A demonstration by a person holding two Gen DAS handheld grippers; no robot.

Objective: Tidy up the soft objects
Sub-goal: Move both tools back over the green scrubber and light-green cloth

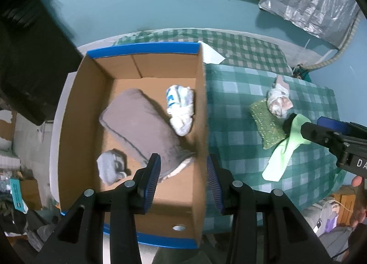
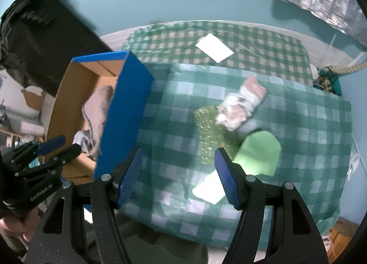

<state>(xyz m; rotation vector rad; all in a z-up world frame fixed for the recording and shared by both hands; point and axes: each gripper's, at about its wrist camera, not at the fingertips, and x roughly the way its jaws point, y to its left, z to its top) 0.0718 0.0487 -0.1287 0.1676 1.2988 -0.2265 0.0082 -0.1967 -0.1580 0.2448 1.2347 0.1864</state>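
Note:
A cardboard box (image 1: 87, 108) with blue edges holds a folded grey cloth (image 1: 140, 126), a white and blue rolled bundle (image 1: 181, 108) and a grey rolled sock (image 1: 110, 169). My left gripper (image 1: 183, 172) is open, its jaws either side of the box's right wall. On the checked tablecloth (image 2: 174, 126) lie a glittery green pouch (image 2: 211, 131), a pink and white bundle (image 2: 238, 105) and a light green cloth (image 2: 254, 156). My right gripper (image 2: 177, 172) is open and empty above the cloth, just left of these items. It also shows in the left wrist view (image 1: 296, 124).
A white card (image 2: 214, 47) lies at the far side of the table. A dark object (image 2: 43, 41) stands at the back left. A silver cover (image 1: 309, 0) lies on the teal floor. Clutter sits on the floor at both lower sides.

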